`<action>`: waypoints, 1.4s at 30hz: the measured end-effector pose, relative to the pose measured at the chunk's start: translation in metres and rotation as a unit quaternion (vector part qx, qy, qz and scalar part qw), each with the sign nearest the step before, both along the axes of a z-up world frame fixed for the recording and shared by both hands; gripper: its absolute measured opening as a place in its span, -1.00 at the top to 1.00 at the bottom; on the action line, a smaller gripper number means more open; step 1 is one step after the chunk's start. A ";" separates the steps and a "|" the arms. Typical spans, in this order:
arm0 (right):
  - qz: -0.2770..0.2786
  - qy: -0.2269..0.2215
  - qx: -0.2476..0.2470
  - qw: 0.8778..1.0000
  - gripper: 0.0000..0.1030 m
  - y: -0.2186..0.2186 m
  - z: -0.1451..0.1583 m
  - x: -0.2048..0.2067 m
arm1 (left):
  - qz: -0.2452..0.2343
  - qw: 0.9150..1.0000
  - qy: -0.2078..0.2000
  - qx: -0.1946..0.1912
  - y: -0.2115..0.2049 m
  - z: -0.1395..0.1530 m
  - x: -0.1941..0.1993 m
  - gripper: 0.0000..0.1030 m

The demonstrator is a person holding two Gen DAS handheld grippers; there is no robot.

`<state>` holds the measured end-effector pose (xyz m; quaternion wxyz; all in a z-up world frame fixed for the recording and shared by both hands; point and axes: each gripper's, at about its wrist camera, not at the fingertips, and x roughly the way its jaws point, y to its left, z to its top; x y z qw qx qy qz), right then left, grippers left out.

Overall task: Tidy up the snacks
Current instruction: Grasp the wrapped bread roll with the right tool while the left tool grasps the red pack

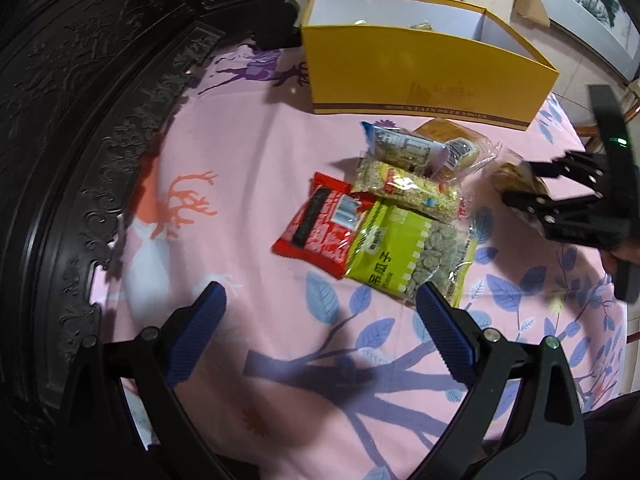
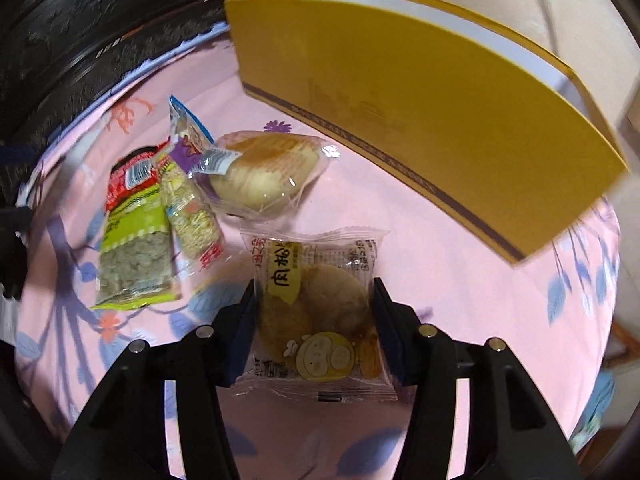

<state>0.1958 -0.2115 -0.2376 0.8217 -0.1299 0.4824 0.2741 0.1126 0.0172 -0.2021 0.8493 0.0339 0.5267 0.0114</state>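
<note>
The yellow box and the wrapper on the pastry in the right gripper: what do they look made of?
Yellow box: looks like rigid paperboard, matte yellow outside, white inside, with crisp folded corners and a printed brown band.

Pastry wrapper: thin clear plastic film, glossy, showing glare, crinkles and crimped end seams, with the pastry visible through it. The right gripper is closed on it.

Six snack packets (image 2: 316,308), one yellow box (image 1: 424,68), two grippers (image 1: 320,312).

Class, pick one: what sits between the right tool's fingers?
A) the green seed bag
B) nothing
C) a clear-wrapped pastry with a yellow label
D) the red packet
C: in the right wrist view the pastry sits between the right tool's fingers, both pressed against its wrapper.
</note>
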 end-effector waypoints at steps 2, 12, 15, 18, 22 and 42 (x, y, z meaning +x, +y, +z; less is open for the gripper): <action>-0.022 0.010 0.013 1.000 -0.06 -0.008 0.003 -0.012 | -0.018 1.000 -0.002 -0.004 -0.007 -0.005 0.002 -0.89; -0.104 0.050 0.077 0.990 -0.07 -0.020 0.011 -0.057 | -0.067 0.997 -0.021 0.029 -0.013 -0.024 0.020 -0.90; -0.116 0.062 0.089 0.987 -0.07 -0.019 0.010 -0.062 | -0.052 0.998 -0.021 0.021 0.008 -0.029 0.045 -0.89; -0.121 0.067 0.094 0.986 -0.07 -0.020 0.010 -0.066 | -0.038 0.999 -0.025 0.009 0.024 -0.034 0.064 -0.89; -0.133 0.073 0.108 0.982 -0.07 -0.024 0.011 -0.066 | -0.051 0.999 -0.008 0.008 0.027 -0.048 0.078 -0.88; -0.141 0.084 0.120 0.979 -0.07 -0.029 0.014 -0.061 | -0.094 0.993 0.029 -0.070 0.022 -0.078 0.083 0.03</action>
